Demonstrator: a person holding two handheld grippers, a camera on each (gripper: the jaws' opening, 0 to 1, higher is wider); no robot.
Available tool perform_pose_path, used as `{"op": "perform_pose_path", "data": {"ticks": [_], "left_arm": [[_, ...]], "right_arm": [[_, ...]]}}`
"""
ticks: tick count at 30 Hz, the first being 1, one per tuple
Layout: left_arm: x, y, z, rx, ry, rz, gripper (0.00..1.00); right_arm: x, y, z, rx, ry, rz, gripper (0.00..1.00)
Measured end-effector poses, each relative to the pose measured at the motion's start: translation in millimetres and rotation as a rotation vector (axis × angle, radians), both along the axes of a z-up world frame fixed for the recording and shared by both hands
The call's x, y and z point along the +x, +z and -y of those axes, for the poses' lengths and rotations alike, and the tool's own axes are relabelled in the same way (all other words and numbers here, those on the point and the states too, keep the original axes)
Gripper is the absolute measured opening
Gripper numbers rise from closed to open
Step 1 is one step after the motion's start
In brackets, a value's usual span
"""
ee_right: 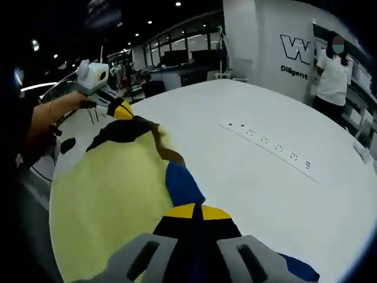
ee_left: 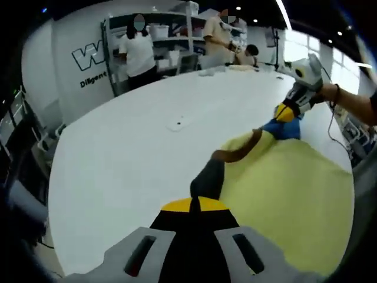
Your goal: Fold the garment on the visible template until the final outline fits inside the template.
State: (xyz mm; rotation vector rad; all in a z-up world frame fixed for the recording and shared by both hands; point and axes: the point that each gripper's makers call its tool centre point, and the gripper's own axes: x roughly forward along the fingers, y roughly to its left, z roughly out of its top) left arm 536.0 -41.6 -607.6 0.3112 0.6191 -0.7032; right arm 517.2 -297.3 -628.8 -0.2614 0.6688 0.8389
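Note:
A pale yellow garment (ee_left: 283,183) with brown, blue and black patches is spread over the white table (ee_left: 129,159). In the left gripper view my left gripper (ee_left: 197,206) is shut on a black corner of it at the bottom. My right gripper (ee_left: 288,112) comes in at the upper right, held by a hand and shut on a blue corner. In the right gripper view my right gripper (ee_right: 197,212) pinches the blue cloth, with the yellow garment (ee_right: 112,194) stretching away to the left. There the left gripper (ee_right: 121,109) holds the black corner.
A row of sockets (ee_right: 271,144) is set into the white table (ee_right: 247,177), and one small socket plate (ee_left: 177,124) shows too. People stand at shelves (ee_left: 171,35) beyond the far edge. A cable (ee_left: 333,127) hangs by the right-hand edge.

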Motion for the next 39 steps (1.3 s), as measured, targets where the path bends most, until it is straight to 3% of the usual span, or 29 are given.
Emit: {"op": "perform_pose_path", "data": {"ticks": [1,2,3,6,11,19,23,27,29,34,39], "left_arm": [[-5.5,4.3,5,-0.013,-0.055,0.035,0.02],[-10.6,3.9,5,-0.022,-0.066,0.028,0.02],[-19.3,1.6,6,-0.022,-0.088,0.015,0.02],[-35.8,-6.6,5,-0.009,-0.132,0.004,0.02],[-57.0,-23.0,1,-0.007,-0.162,-0.042,0.02],[-67.5,-46.2,-6,0.035,-0.161,-0.122,0.02],[-66.7,-52.0,-4,0.073,-0.163,-0.126,0.02],[-64.9,-51.4,-4,0.084,-0.149,-0.126,0.03],[-63.2,-44.4,-4,0.105,-0.148,-0.094,0.05],[-62.7,-24.1,4,0.052,-0.15,-0.078,0.18],[-55.8,-21.4,16,0.022,-0.137,-0.072,0.2]], "right_arm": [[-3,2.0,-1,0.001,0.017,0.023,0.0],[-7,5.2,-2,0.012,0.037,0.065,0.0],[-14,5.0,-3,0.017,0.057,0.07,0.0],[-35,-5.5,-2,0.017,0.074,0.005,0.0],[-57,-24.6,2,-0.009,0.09,-0.045,0.0],[-63,-43.3,7,-0.055,0.069,-0.092,0.0],[-63,-47.4,7,-0.053,0.046,-0.117,0.0],[-62,-46.1,8,-0.031,0.001,-0.142,0.0],[-61,-41.3,9,-0.032,-0.004,-0.126,0.0],[-59,-20.1,1,0.047,-0.021,-0.123,0.07],[-55,-6.7,-14,0.087,-0.004,-0.1,0.08]]}}
